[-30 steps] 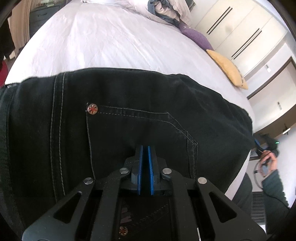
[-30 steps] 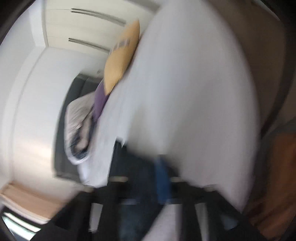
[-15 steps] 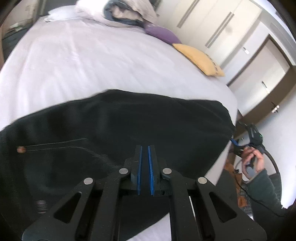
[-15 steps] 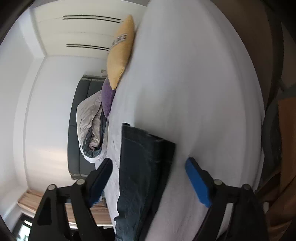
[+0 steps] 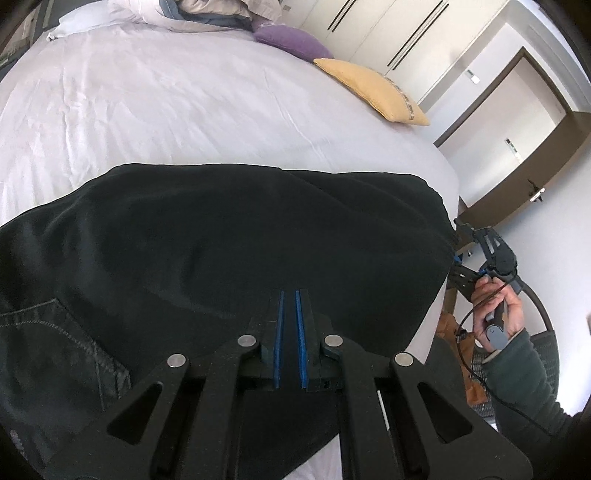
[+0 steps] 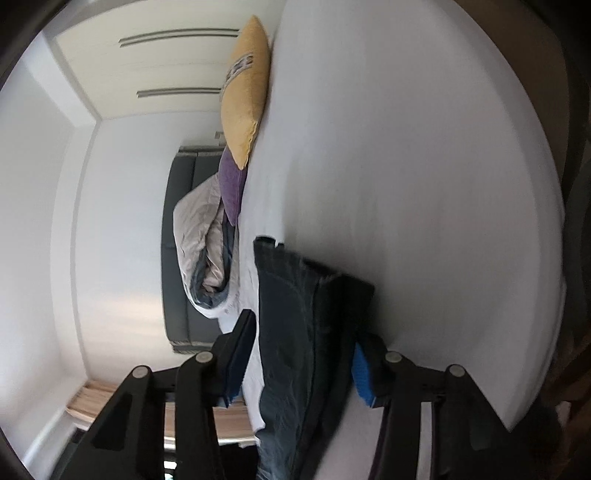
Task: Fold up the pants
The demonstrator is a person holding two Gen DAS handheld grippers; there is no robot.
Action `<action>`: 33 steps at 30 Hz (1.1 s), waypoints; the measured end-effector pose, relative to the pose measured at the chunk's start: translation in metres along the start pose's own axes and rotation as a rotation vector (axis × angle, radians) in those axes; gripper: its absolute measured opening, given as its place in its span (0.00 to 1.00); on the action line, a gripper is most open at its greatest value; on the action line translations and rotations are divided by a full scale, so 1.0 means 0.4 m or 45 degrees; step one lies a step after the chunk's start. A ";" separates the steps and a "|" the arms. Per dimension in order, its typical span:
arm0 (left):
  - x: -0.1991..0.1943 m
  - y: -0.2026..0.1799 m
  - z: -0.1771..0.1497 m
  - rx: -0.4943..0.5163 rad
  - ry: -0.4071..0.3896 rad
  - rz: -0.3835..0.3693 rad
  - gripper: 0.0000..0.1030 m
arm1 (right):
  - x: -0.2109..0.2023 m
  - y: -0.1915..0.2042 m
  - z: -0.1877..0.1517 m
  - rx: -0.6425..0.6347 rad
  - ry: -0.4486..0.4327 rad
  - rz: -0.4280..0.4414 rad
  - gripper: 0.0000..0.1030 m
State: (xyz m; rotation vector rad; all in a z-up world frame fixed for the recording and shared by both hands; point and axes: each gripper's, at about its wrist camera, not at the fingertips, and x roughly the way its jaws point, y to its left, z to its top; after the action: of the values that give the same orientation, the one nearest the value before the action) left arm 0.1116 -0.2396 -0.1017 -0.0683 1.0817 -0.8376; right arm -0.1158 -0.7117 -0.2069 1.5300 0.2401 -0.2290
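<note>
Black pants (image 5: 240, 251) lie spread across the white bed (image 5: 184, 103), a back pocket at the lower left of the left wrist view. My left gripper (image 5: 289, 295) hovers low over the middle of them, shut, with no fold visibly pinched between its blue pads. At the pants' right end a person's hand (image 5: 498, 310) holds my right gripper (image 5: 460, 258). In the right wrist view, which is rolled sideways, that end of the pants (image 6: 295, 314) sits between the fingers of the right gripper (image 6: 303, 332). Its jaws are closing, with white sheet still showing beside the left pad.
A yellow cushion (image 5: 373, 92) and a purple cushion (image 5: 291, 40) lie along the bed's far side, with a rumpled duvet heap (image 5: 207, 11) at the head. White wardrobe doors (image 5: 388, 33) and a doorway (image 5: 517, 122) stand beyond. The bed's edge (image 6: 535, 332) runs close to the right gripper.
The left gripper has slid to the right over the pants, so the pocket and its rivet have drifted to the lower left. The right gripper has dropped to the pants' end and its jaws have narrowed.
</note>
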 end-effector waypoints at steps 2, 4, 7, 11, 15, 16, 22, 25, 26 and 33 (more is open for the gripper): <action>0.013 -0.002 0.005 0.000 0.009 0.003 0.06 | 0.010 -0.010 0.007 0.037 -0.011 0.025 0.41; 0.016 0.017 0.005 -0.013 0.023 0.001 0.06 | 0.015 -0.009 0.011 0.030 -0.012 0.031 0.32; 0.036 0.036 -0.014 -0.041 0.053 0.010 0.06 | 0.024 -0.010 0.016 0.019 -0.007 0.004 0.15; 0.062 0.072 -0.034 -0.122 0.081 -0.029 0.06 | 0.019 0.015 0.008 -0.073 -0.022 -0.071 0.12; 0.077 0.096 -0.040 -0.171 0.097 -0.054 0.06 | 0.017 0.063 -0.008 -0.193 -0.060 -0.169 0.09; 0.079 0.099 -0.042 -0.180 0.098 -0.059 0.06 | 0.017 0.081 -0.014 -0.229 -0.072 -0.195 0.09; 0.095 0.129 -0.050 -0.227 0.082 -0.101 0.06 | 0.037 0.262 -0.124 -0.640 -0.073 -0.332 0.08; 0.089 0.142 -0.058 -0.249 0.064 -0.121 0.06 | 0.096 0.396 -0.317 -1.089 0.056 -0.394 0.08; 0.085 0.144 -0.060 -0.261 0.058 -0.126 0.06 | 0.122 0.420 -0.381 -1.228 0.110 -0.421 0.08; 0.005 0.190 -0.062 -0.397 -0.024 -0.255 0.06 | 0.245 0.373 -0.845 -2.105 0.384 -0.620 0.08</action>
State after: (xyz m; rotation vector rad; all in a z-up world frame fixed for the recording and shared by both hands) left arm 0.1354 -0.1792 -0.1486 -0.4509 1.1938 -0.8383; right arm 0.0183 -0.3694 -0.1022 -0.1679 0.7923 -0.0989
